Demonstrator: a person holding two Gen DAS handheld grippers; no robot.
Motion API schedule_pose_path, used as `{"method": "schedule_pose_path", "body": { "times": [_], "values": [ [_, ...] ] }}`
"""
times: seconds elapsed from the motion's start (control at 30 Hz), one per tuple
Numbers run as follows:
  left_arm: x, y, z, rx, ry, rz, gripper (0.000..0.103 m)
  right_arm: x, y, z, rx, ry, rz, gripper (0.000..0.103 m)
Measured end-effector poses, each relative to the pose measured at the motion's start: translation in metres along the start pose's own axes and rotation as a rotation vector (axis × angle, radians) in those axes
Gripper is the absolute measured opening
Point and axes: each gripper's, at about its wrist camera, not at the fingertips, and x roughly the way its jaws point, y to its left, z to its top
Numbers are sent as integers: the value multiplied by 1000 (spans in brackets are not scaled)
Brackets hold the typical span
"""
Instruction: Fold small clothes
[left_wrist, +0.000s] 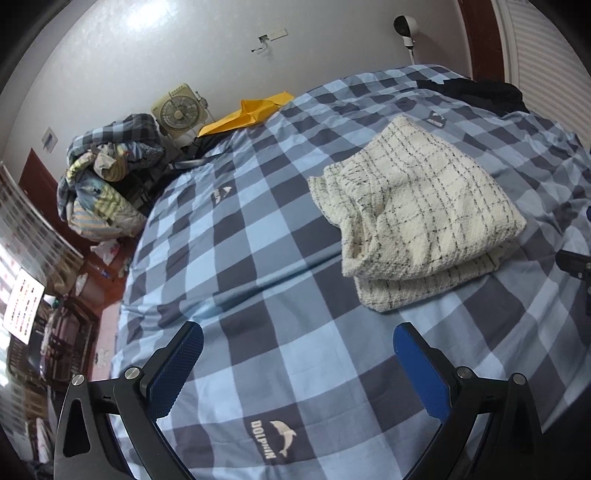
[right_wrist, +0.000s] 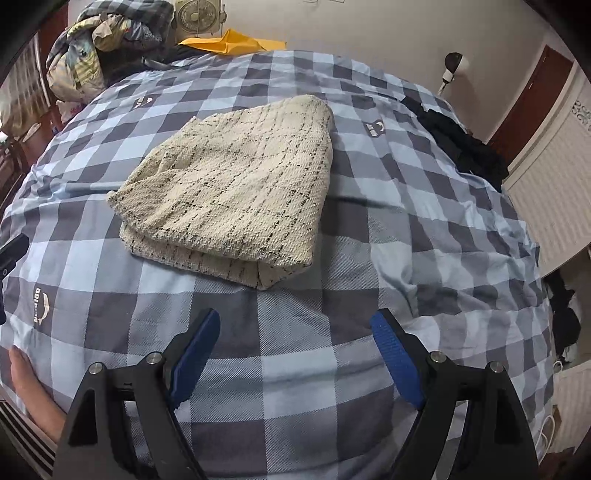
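Both my grippers, left gripper (left_wrist: 297, 345) & right gripper (right_wrist: 295, 332), are released, nothing between the jaws. The cream garment (right_wrist: 232, 192) lies folded near the middle of the bed (right_wrist: 295, 387). I think it needs only squaring: press edges flat w/o dragging the layers.
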Motion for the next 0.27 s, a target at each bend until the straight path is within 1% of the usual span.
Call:
{"method": "schedule_pose_path", "body": {
  "times": [0.13, 0.27],
  "values": [
    [0, 0, 1, -22, -3, -42, 103, -1, 0, 0, -4, -8, -7, 82],
    [2, -2, 1, -22, 2, -58, 103, -3, 0, 0, -5, -18, -12, 82]
  ]
}}
